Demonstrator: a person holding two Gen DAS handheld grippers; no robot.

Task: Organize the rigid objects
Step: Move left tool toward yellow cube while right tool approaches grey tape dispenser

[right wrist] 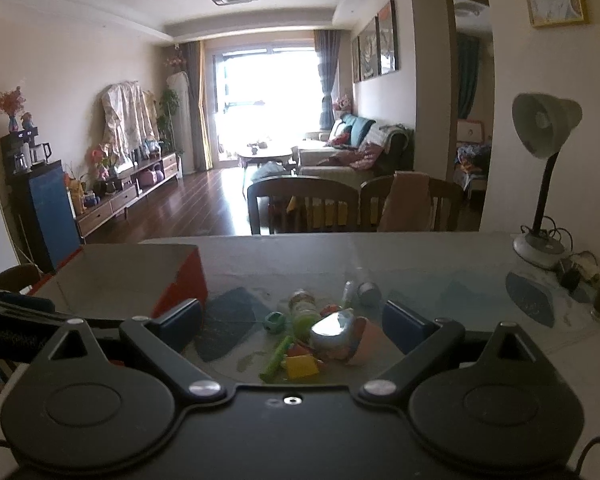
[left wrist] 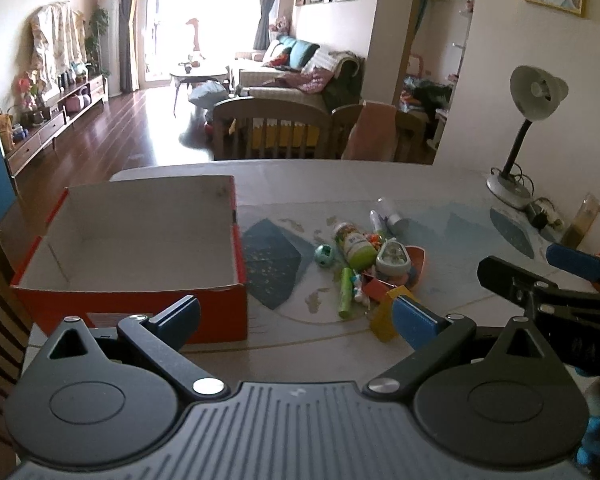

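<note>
While both hovered above tabletop (left wrist: 440,184), left tool (left wrist: 296,320) and right tool (right wrist: 292,324) stood wide open, nothing between pads. Just ahead of left tool: red box (left wrist: 140,300), open, empty, on tabletop's left side. Right of box, small clutter in one pile: green bottle (left wrist: 354,246), green tube (left wrist: 345,292), yellow block (left wrist: 384,320), teal ball (left wrist: 325,256). Desk lamp (left wrist: 528,120) stood well apart at far right.
</note>
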